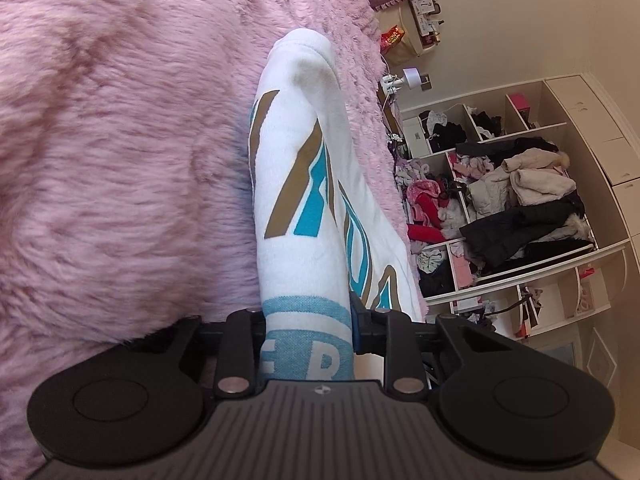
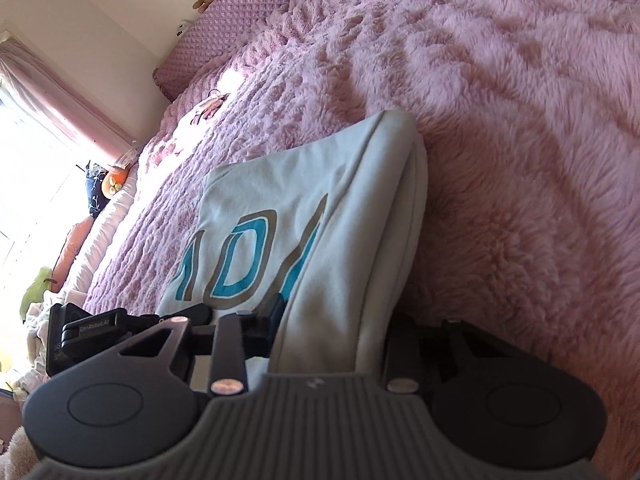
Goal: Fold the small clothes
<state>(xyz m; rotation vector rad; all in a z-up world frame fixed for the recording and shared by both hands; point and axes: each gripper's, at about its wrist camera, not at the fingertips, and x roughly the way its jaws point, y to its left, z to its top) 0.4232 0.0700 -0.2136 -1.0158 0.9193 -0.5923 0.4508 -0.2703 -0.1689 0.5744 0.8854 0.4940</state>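
Left tongs (image 1: 308, 344) and right tongs (image 2: 328, 340) both clamped on white shirt (image 1: 296, 184), lifted over pink blanket (image 1: 120, 140).

The fingertips of the left gripper (image 1: 308, 320) are hidden: the folded white garment (image 1: 298, 184) runs down between the finger mounts and covers whatever pad faces lie there. Its printed blue and tan letters are folded over and cut short, so no word can be read. The right gripper (image 2: 328, 332) likewise loses its pads behind the cloth, and its near body is blurred. The open shelves (image 1: 504, 200) hold heaps of clothes too small and jumbled to tell apart. The window side (image 2: 24, 152) is washed out by glare, and the small objects along the bed's far edge are too small to identify.
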